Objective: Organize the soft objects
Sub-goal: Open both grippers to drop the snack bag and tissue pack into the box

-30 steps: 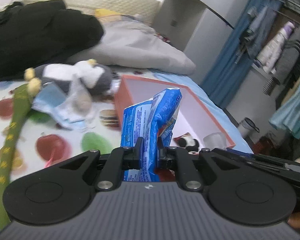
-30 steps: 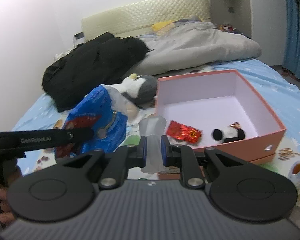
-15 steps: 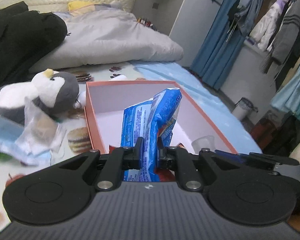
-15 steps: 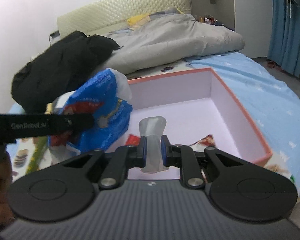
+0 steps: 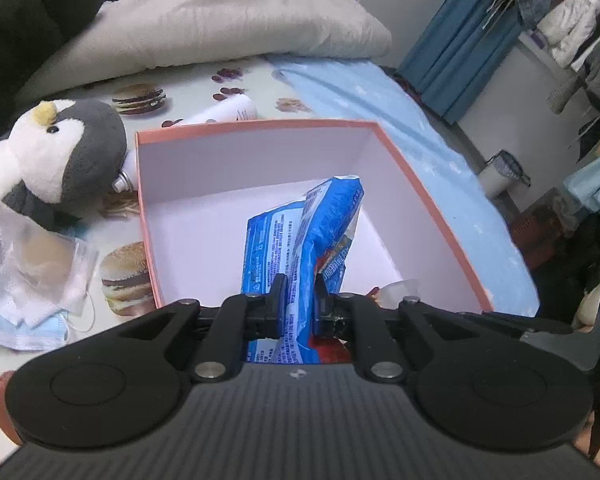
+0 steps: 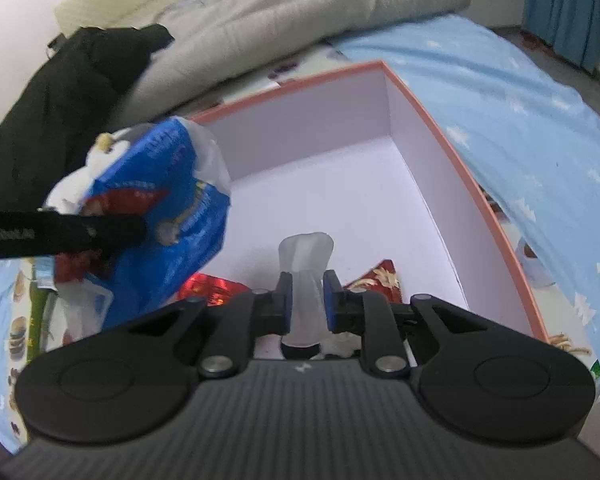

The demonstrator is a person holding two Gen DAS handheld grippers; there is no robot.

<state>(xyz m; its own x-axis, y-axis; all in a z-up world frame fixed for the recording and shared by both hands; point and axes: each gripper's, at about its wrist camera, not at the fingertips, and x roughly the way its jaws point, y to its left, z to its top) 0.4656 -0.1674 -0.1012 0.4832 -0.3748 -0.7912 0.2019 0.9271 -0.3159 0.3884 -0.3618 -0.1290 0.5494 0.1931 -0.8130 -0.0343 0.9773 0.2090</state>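
My left gripper (image 5: 298, 285) is shut on a crumpled blue snack bag (image 5: 304, 224), which hangs over the open pink box (image 5: 256, 126). In the right wrist view the same blue bag (image 6: 180, 200) sits at the box's left edge, pinched by a black finger. My right gripper (image 6: 305, 289) has a translucent soft cup (image 6: 306, 252) between its blue pads, held over the near part of the box (image 6: 432, 120). Its jaws are opening, though the pads still touch the cup. Red foil packets (image 6: 212, 285) lie on the box floor just in front of the fingers.
A plush penguin (image 5: 72, 148) lies left of the box, with face masks (image 5: 32, 280) in front of it and a white tube (image 5: 228, 114) behind the box. A grey duvet (image 5: 220, 12) and a black jacket (image 6: 80, 80) lie further back. Clothes hang at the right.
Both grippers have swung over the pink box and tipped downward, each carrying its item. The box now fills both views. The penguin has slid to the left.
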